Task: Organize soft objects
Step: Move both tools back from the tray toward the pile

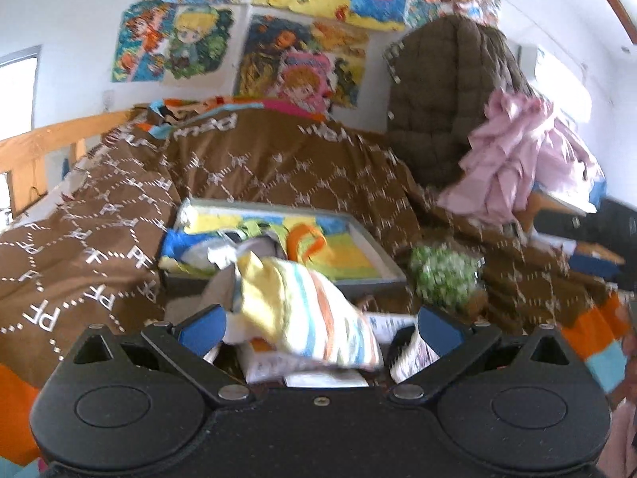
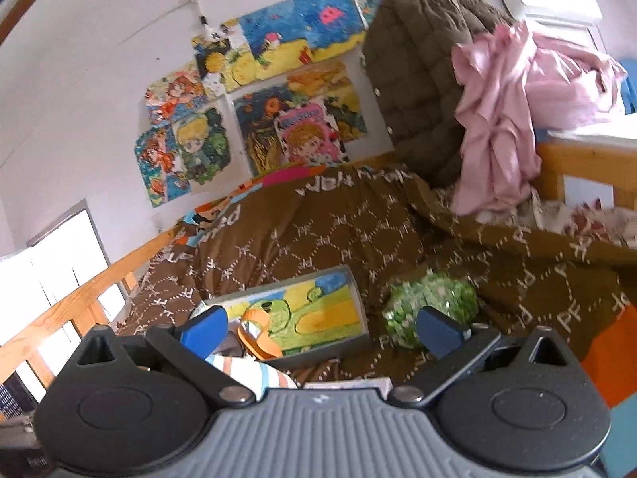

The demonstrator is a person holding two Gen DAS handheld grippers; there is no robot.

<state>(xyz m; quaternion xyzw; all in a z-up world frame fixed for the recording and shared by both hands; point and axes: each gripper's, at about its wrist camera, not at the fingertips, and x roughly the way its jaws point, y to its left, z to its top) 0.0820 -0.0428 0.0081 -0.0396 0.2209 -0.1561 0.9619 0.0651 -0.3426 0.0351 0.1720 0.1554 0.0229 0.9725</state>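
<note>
Left gripper [image 1: 318, 328] spread wide; right gripper [image 2: 320, 328] likewise.

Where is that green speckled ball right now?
The green ball lies on the brown quilt, just right of the shallow grey tray with the painted picture; in the right view it sits behind the open right claw.

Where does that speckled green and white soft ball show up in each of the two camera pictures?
Left wrist view: the green ball lies right of centre on the brown quilt, right of the picture tray.
Right wrist view: the ball sits low and right of centre, just beyond the right tongs' blue tip.
Shared landmark: the pink cloth hanging above right.
</note>
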